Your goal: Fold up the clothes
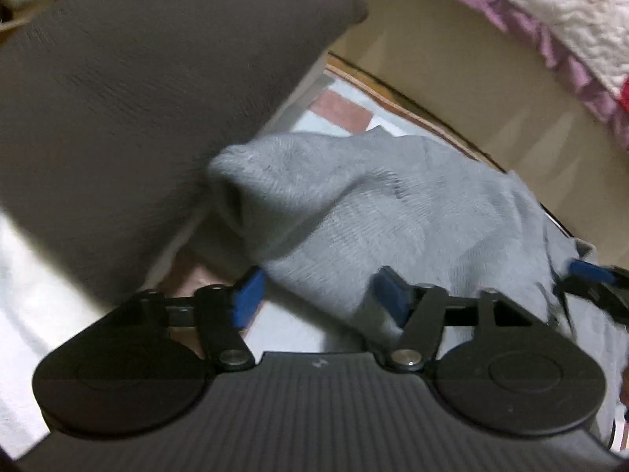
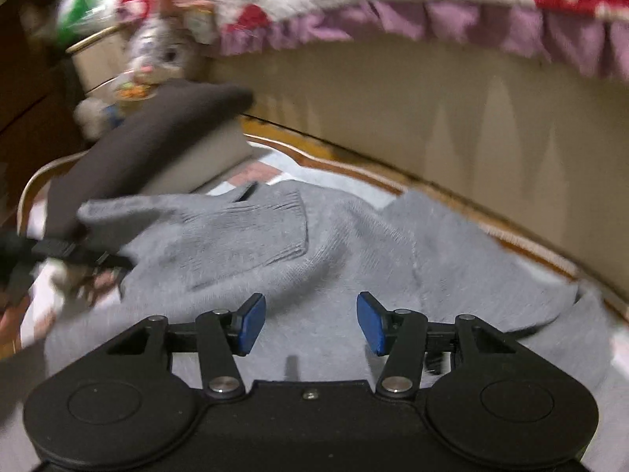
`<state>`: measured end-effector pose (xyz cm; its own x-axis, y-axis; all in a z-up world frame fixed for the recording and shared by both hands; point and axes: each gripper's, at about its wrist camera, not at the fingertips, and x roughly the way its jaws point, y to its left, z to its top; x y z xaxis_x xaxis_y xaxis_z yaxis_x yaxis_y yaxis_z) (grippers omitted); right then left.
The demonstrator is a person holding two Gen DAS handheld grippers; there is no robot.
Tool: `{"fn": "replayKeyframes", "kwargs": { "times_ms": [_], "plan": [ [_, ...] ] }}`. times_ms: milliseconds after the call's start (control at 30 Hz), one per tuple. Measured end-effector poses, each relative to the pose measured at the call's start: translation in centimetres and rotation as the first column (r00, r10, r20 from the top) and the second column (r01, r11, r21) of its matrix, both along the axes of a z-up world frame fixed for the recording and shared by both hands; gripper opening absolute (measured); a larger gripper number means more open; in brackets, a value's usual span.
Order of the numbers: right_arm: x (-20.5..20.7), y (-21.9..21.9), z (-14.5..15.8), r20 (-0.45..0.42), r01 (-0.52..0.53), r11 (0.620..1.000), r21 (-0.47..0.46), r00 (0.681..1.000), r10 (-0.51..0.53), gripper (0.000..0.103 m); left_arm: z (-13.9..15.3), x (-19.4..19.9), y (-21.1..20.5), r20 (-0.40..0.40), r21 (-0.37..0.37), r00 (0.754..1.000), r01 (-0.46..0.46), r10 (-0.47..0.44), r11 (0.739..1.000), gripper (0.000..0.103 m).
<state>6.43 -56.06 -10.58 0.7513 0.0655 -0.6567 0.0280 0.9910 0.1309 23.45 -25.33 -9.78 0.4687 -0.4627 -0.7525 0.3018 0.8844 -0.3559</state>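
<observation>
A grey knit sweater [image 1: 393, 212] lies rumpled on a table, with one fold or sleeve end raised. My left gripper [image 1: 318, 295] is open, its blue pads [image 1: 247, 295] wide apart. The sweater's lower edge hangs between them and drapes over the right finger. In the right wrist view the sweater [image 2: 314, 251] spreads wide, a ribbed cuff [image 2: 275, 220] folded across it. My right gripper [image 2: 310, 322] hovers open just above the cloth with nothing between its pads. The left gripper [image 2: 114, 261] shows at the sweater's left edge; the right gripper's blue pad [image 1: 589, 271] shows at the far right.
A dark brown cloth item [image 2: 157, 137] rests on a pale block at the back left. The table has a wooden rim [image 2: 354, 165] and a checked cover [image 1: 338, 106]. Behind it is a bed with a beige side [image 2: 432, 98], a purple frill [image 2: 432, 23] and a stuffed toy [image 2: 161, 55].
</observation>
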Motion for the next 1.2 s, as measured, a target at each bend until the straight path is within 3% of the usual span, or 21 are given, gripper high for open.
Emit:
{"fn": "replayKeyframes", "kwargs": {
  "times_ms": [133,167,200,233,267,400,500,600,700,833,933,1067,1200],
  "plan": [
    [-2.1,-1.4,-0.5,-0.025,-0.056,0.989,-0.139,0.998,0.053,0.057,-1.1,1.3,-0.4,-0.013,-0.072,1.0,-0.029,0.028,0.997,0.075],
    [-2.4,-1.9,-0.8,-0.047,-0.058,0.984,-0.167,0.998,0.051,0.057,-1.3,1.4,-0.4,-0.008,-0.087,1.0,-0.027,0.026,0.996,0.062],
    [-2.5,-2.6,-1.1,-0.069,-0.04,0.983,-0.177,0.997,0.028,0.057,-1.2,1.4,-0.4,0.013,-0.092,1.0,-0.015,0.016,0.996,0.032],
    [-2.5,-3.2,-1.3,-0.087,-0.021,0.983,-0.184,0.996,0.004,0.057,-0.6,1.1,-0.5,0.051,-0.094,0.999,0.017,-0.012,0.995,0.018],
    [-2.4,-3.8,-1.5,-0.091,0.008,0.985,-0.175,0.996,-0.024,0.057,0.1,0.8,-0.7,0.086,-0.081,0.996,0.04,-0.033,0.996,0.014],
    [-1.3,-6.3,-1.9,-0.102,0.126,0.988,-0.09,0.986,-0.135,0.057,5.2,-0.9,-1.7,0.291,-0.016,0.952,0.106,-0.097,0.994,0.013],
    [-0.6,-7.8,-2.3,-0.123,0.208,0.978,0.022,0.971,-0.203,0.057,9.6,-0.8,-1.1,0.407,-0.038,0.91,0.105,-0.081,0.994,0.013],
    [-0.6,-7.8,-3.2,-0.13,0.207,0.978,0.014,0.97,-0.203,0.057,13.0,0.3,-0.3,0.492,-0.046,0.869,0.096,-0.061,0.994,0.01],
    [-0.6,-7.7,-4.0,-0.138,0.206,0.978,0.006,0.969,-0.203,0.057,14.4,1.8,0.6,0.557,0.004,0.829,0.056,-0.049,0.998,0.008],
    [-0.6,-7.6,-5.1,-0.148,0.203,0.979,-0.007,0.968,-0.202,0.057,13.7,4.5,2.4,0.539,0.017,0.842,0.005,-0.014,1.0,0.008],
    [-0.3,-7.7,-5.1,-0.161,0.176,0.984,-0.034,0.971,-0.179,0.057,13.6,6.2,4.8,0.517,-0.037,0.855,-0.041,0.054,0.998,0.008],
    [-0.3,-8.0,-5.1,-0.171,0.159,0.986,-0.039,0.972,-0.164,0.057,14.8,8.2,7.4,0.481,-0.162,0.869,-0.04,0.115,0.986,0.008],
    [0.0,-7.8,-5.7,-0.177,0.137,0.988,-0.065,0.973,-0.147,0.06,14.3,12.9,9.7,0.257,-0.358,0.936,-0.14,0.241,0.923,0.008]
  ]
}}
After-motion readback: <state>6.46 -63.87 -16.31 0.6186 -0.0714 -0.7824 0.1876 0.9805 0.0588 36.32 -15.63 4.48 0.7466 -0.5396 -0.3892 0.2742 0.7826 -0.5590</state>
